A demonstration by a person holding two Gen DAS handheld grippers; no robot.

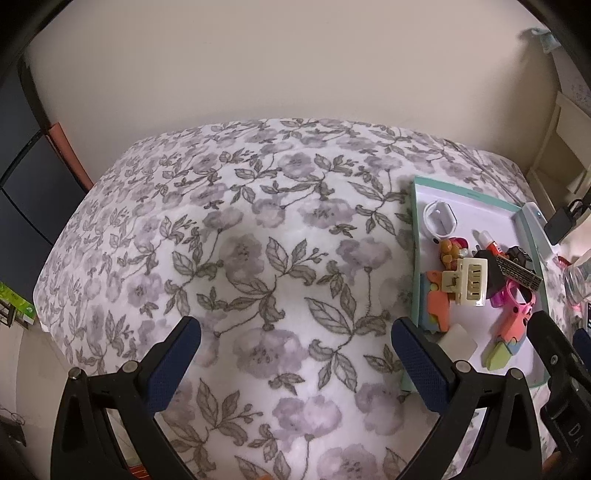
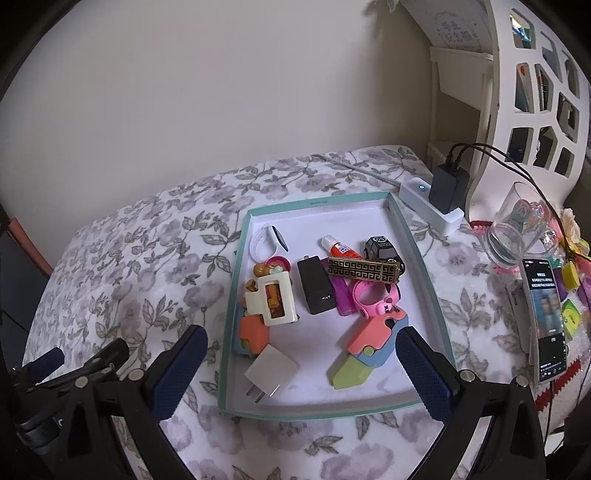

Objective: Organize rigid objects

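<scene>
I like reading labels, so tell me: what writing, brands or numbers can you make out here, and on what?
"DA": white letters on the right gripper, cut off at the picture's edge.
Phone screen: lines of text, too small to read.
Glue tube: label print, blurred.
Tray far rim: tiny print, unreadable.
Sheet on the shelf: faint characters, unreadable.

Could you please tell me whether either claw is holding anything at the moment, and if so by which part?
Nothing is held. The left claw is open over the floral cloth, and the right claw is open above the teal-rimmed tray.
</scene>
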